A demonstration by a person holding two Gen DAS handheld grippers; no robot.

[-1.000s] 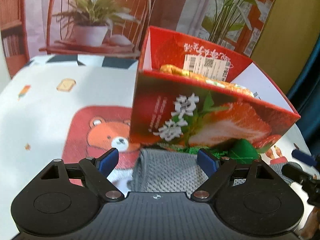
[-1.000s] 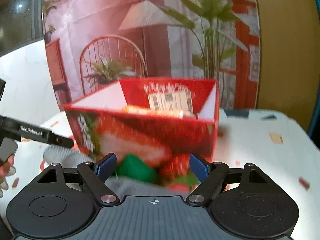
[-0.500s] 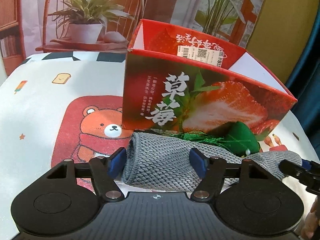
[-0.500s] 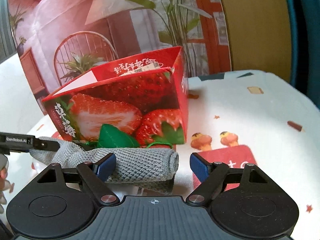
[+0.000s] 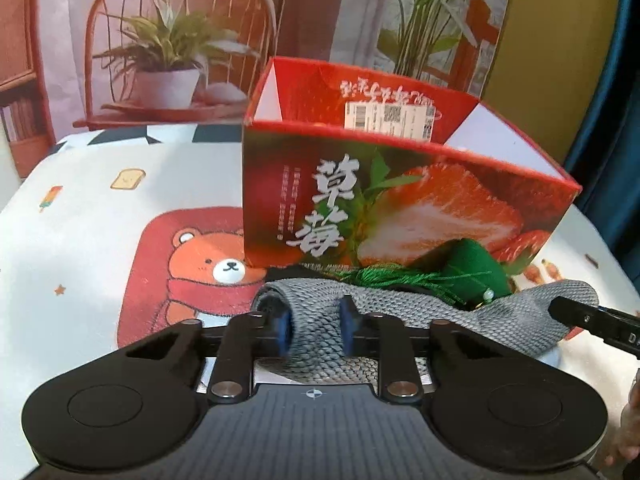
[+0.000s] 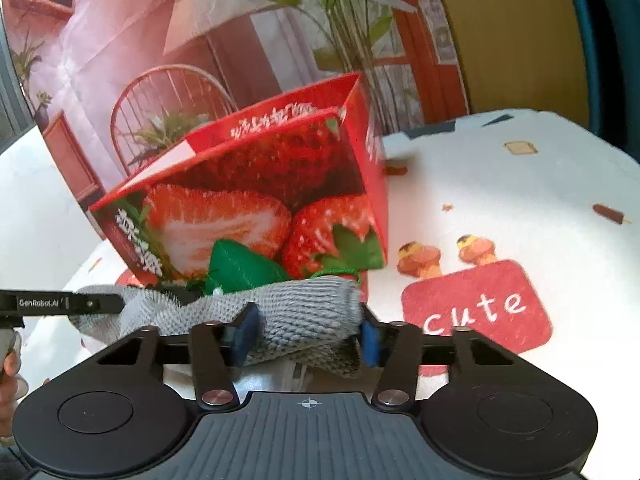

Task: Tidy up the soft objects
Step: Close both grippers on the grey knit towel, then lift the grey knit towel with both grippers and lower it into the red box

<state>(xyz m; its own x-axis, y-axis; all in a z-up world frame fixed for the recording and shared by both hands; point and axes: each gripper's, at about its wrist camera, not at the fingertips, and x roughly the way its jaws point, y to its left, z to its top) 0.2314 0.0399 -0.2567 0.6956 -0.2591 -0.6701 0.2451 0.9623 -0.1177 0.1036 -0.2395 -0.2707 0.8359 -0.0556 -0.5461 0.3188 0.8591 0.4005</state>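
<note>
Cartoon-print tablecloth (image 5: 100, 240); printed room backdrop (image 5: 312, 12) behind.

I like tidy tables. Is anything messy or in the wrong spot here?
Yes. The gray knitted cloth and a green tasselled pouch lie on the tablecloth in front of the strawberry box, not inside it. Both the left gripper and the right gripper have just been closing and now pinch the cloth.
</note>
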